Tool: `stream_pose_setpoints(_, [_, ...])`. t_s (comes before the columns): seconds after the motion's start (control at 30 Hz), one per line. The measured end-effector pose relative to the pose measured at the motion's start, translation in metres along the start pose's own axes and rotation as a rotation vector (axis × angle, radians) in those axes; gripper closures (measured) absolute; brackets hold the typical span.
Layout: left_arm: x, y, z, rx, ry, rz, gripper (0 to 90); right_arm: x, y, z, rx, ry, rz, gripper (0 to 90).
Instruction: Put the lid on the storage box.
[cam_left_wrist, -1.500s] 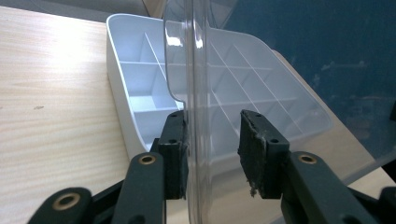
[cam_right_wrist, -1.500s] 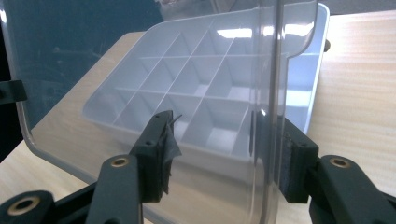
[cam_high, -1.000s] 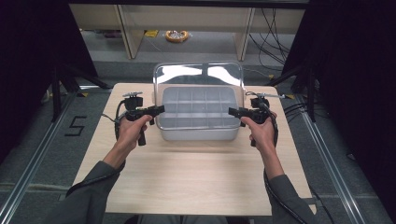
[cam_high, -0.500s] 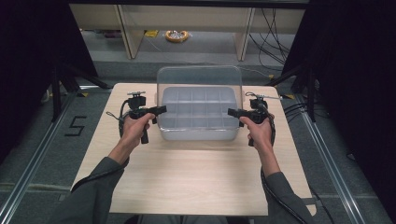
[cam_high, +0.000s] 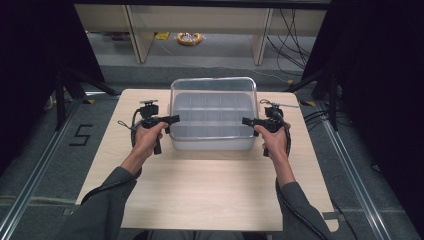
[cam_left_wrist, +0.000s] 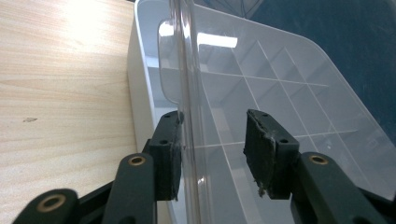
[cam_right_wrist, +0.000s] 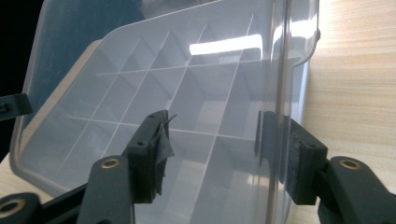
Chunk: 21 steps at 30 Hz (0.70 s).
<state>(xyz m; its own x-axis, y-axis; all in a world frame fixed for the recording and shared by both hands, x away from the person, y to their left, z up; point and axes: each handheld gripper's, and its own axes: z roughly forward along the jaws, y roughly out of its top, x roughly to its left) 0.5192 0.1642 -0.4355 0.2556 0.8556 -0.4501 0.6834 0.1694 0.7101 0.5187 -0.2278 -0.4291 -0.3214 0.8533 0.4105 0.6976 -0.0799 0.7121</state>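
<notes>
Compartment box (cam_high: 212, 120) sits on the wooden table (cam_high: 200, 190) above grey floor (cam_high: 45, 165); both grippers' jaws apart, straddling its lid edges.

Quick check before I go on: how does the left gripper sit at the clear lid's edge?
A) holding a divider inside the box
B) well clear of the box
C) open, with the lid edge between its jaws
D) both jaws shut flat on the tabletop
C: in the left gripper view the left gripper is open, its jaws on either side of the clear lid edge.
</notes>
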Motion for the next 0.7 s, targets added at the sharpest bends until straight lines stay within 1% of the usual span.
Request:
stream_pose_setpoints(0.07, [0.000, -0.001, 0.002, -0.011, 0.006, -0.013, 56.2, 0.001, 0.000, 0.002, 0.002, -0.008, 0.000, 40.6])
stream_pose_setpoints(0.13, [0.000, 0.000, 0.002, -0.011, 0.008, -0.011, 56.1, 0.002, 0.001, 0.003, 0.005, -0.009, 0.001, 40.0])
stream_pose_setpoints(0.17, [0.001, 0.000, 0.002, -0.005, 0.011, -0.003, 56.0, 0.007, 0.002, 0.004, 0.016, -0.022, 0.022, 38.6])
stream_pose_setpoints(0.2, [0.002, 0.000, 0.002, -0.007, 0.014, -0.004, 56.0, 0.007, 0.002, 0.004, 0.016, -0.022, 0.022, 38.6])
stream_pose_setpoints(0.23, [0.001, 0.000, 0.003, -0.015, 0.017, -0.012, 55.8, 0.008, 0.002, 0.004, 0.017, -0.024, 0.010, 38.0])
stream_pose_setpoints(0.27, [0.002, 0.000, 0.003, -0.013, 0.017, -0.015, 55.6, 0.011, 0.003, 0.005, 0.020, -0.030, 0.017, 37.5])
stream_pose_setpoints(0.3, [0.003, 0.000, 0.004, -0.015, 0.018, -0.018, 55.4, 0.014, 0.004, 0.007, 0.027, -0.048, 0.020, 37.0])
stream_pose_setpoints(0.33, [0.003, 0.000, 0.004, -0.015, 0.021, -0.017, 55.4, 0.014, 0.004, 0.007, 0.027, -0.048, 0.020, 37.0])
stream_pose_setpoints(0.37, [0.005, 0.000, 0.004, -0.008, 0.026, -0.013, 55.3, 0.012, 0.005, 0.007, 0.023, -0.043, -0.012, 36.7])
stream_pose_setpoints(0.4, [0.005, 0.000, 0.004, -0.008, 0.030, -0.012, 55.2, 0.014, 0.006, 0.008, 0.028, -0.055, -0.033, 36.3])
stream_pose_setpoints(0.43, [0.006, 0.000, 0.005, -0.009, 0.032, -0.013, 55.2, 0.014, 0.006, 0.008, 0.028, -0.055, -0.033, 36.3])
stream_pose_setpoints(0.47, [0.006, 0.000, 0.006, -0.006, 0.033, -0.023, 55.2, 0.016, 0.007, 0.009, 0.033, -0.060, -0.022, 36.0])
stream_pose_setpoints(0.5, [0.006, 0.000, 0.006, -0.006, 0.033, -0.023, 55.2, 0.016, 0.007, 0.009, 0.033, -0.060, -0.022, 36.0])
stream_pose_setpoints(0.53, [0.006, 0.001, 0.006, -0.005, 0.034, -0.022, 55.2, 0.015, 0.007, 0.009, 0.028, -0.054, -0.037, 35.8])
stream_pose_setpoints(0.57, [0.005, 0.001, 0.007, -0.012, 0.036, -0.032, 55.3, 0.015, 0.007, 0.009, 0.034, -0.056, -0.033, 35.5])
stream_pose_setpoints(0.6, [0.005, 0.002, 0.007, -0.010, 0.038, -0.030, 55.3, 0.015, 0.007, 0.009, 0.034, -0.056, -0.033, 35.5])
stream_pose_setpoints(0.63, [0.005, 0.003, 0.008, -0.003, 0.036, -0.017, 55.3, 0.015, 0.007, 0.009, 0.036, -0.059, -0.030, 35.3])
stream_pose_setpoints(0.67, [0.004, 0.003, 0.008, -0.001, 0.043, -0.013, 55.3, 0.014, 0.007, 0.010, 0.031, -0.065, -0.044, 35.1])
stream_pose_setpoints(0.7, [0.003, 0.004, 0.008, 0.001, 0.040, -0.012, 55.3, 0.017, 0.006, 0.008, 0.042, -0.076, -0.004, 34.7])
